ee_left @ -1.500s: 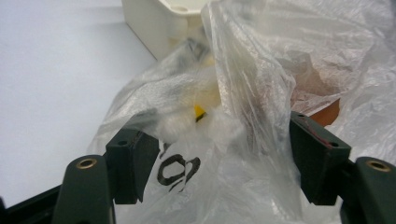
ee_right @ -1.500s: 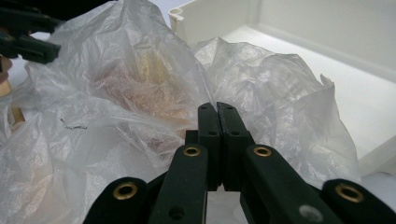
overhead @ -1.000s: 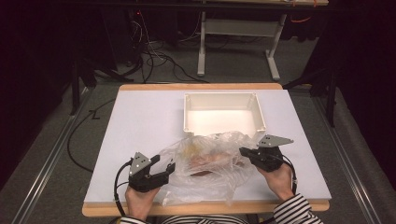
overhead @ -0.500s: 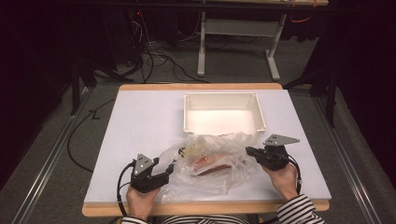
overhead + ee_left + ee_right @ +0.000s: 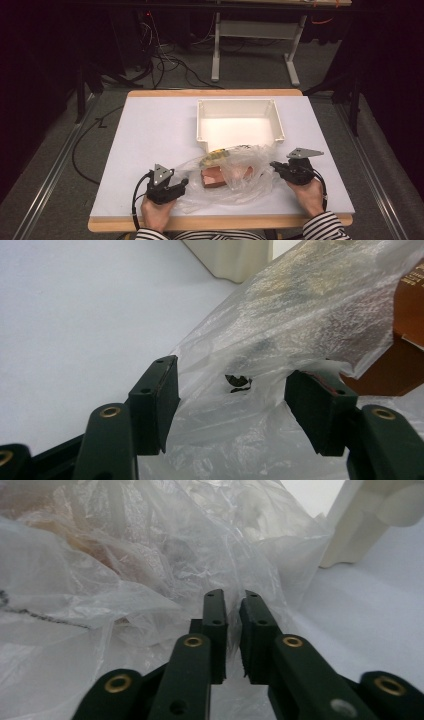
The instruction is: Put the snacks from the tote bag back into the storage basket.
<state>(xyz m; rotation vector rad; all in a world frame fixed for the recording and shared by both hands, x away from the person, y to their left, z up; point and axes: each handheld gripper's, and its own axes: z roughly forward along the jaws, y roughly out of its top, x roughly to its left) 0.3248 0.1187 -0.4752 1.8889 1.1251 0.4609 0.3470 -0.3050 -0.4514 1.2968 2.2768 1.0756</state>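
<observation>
A clear bag (image 5: 227, 172) lies on the worktop (image 5: 150, 135) near its front edge, just in front of the white bin (image 5: 239, 125), with a brown box (image 5: 216, 176) inside it. Its long axis runs side to side between the two hands.

The left gripper (image 5: 232, 407) is released, its jaws wide but just closing in, with loose film between them that the pads do not pinch. The right gripper (image 5: 232, 630) has just been opening to a narrow gap at the bag's right edge; it clamps nothing.

The left gripper sits nearer the box, so the next grab probably falls to it, reaching rightward into the film.
</observation>
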